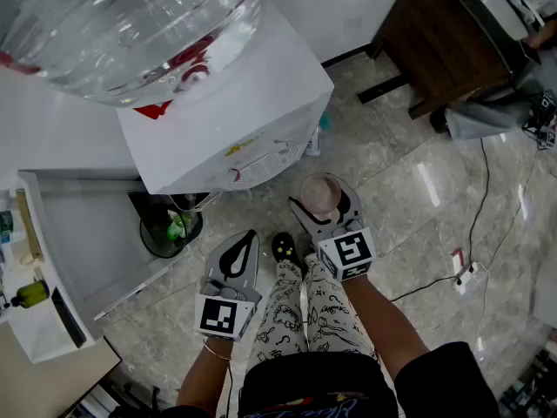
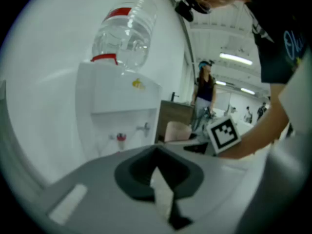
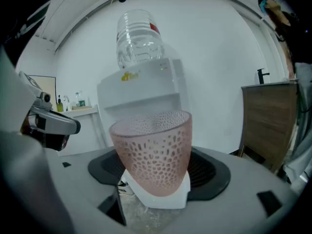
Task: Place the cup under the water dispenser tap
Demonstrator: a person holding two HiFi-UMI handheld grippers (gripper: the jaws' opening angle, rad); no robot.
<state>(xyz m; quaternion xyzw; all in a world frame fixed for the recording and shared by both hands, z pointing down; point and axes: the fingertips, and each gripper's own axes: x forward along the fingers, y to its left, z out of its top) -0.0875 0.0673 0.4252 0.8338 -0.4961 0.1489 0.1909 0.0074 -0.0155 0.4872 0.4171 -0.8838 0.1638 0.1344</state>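
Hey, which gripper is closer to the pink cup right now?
Right. The right gripper holds the pink cup between its jaws; the left gripper is empty, off to the cup's left and clear of it.

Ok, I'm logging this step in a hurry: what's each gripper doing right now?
Left gripper: closed, holding nothing.
Right gripper: closed on the pink cup, which is upright.
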